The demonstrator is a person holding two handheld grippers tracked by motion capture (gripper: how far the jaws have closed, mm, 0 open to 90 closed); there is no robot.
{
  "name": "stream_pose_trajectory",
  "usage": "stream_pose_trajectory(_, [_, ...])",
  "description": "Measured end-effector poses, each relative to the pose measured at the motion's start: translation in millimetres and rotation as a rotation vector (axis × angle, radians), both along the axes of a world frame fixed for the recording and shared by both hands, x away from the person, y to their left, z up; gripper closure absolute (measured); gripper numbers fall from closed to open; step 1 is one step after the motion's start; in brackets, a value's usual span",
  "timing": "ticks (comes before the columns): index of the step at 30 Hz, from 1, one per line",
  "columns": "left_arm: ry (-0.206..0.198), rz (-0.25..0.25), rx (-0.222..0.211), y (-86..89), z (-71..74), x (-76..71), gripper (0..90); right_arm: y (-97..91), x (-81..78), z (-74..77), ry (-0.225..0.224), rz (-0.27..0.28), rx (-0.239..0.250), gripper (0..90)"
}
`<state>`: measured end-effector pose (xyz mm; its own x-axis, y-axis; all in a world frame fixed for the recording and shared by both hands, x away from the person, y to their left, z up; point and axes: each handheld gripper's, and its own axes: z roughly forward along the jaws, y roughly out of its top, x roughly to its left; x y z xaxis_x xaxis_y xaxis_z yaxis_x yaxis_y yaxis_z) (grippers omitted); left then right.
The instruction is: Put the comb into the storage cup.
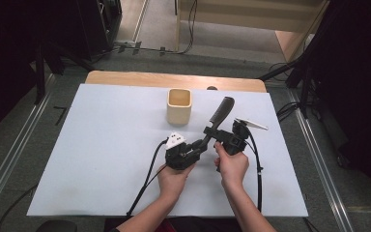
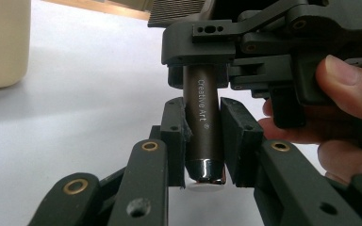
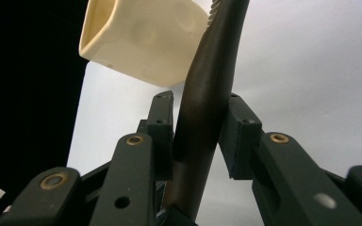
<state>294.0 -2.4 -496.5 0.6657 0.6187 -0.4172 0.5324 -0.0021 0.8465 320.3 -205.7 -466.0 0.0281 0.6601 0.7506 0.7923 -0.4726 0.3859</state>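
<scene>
Both hand-held grippers are clamped on the same thing: a dark hairbrush (image 1: pixel 216 124) held up off the white tabletop (image 1: pixel 106 159), just right of the cream square cup (image 1: pixel 179 106). My left hand-held gripper (image 2: pixel 202 141) has its pads closed on the butt of the handle, where the lettering "Creative Art" runs along the round shaft and a shiny metal cap finishes the end. My right hand-held gripper (image 3: pixel 200 136) grips farther up, on the dark curved neck, with the cup (image 3: pixel 146 37) showing beyond it. From the high view the left hand-held gripper (image 1: pixel 200 145) and the right hand-held gripper (image 1: pixel 218 136) sit near each other on the shaft, and the bristled head points up and away toward the far edge.

I judge the brush light and stiff; it should not bend or sag between two holds. The handle looks smooth and round, so it may roll or slide between flat pads, and the polished cap is the slickest spot. The best hold seems to be the straight, matte part of the shaft, squarely across the pads, not the tapering neck, where the pads could creep. I see nothing that looks fragile, though squeezing the bristles would splay them, so I would keep off the head.
</scene>
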Motion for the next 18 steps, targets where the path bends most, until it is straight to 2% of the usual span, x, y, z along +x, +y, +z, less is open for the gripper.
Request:
stream_pose_trajectory(4, [0.006, 0.0, -0.002, -0.3, -0.3, -0.1, 73.2, -0.3, -0.3, -0.3, 0.004, -0.004, 0.015, 67.6])
stream_pose_trajectory(13, [0.005, -0.004, 0.003, -1.5, 0.6, -1.3, 72.9, 0.0, -2.0, 1.5, -0.01, -0.003, 0.015, 68.9])
stream_pose_trajectory(17, [0.003, -0.021, 0.008, -3.2, 2.0, -1.3, 70.7, 0.2, -2.6, 2.7, -0.014, -0.002, 0.024, 69.9])
stream_pose_trajectory(18, [0.003, -0.027, 0.011, -3.6, 2.8, -1.0, 67.2, 0.2, -2.9, 3.0, -0.02, -0.003, 0.019, 70.0])
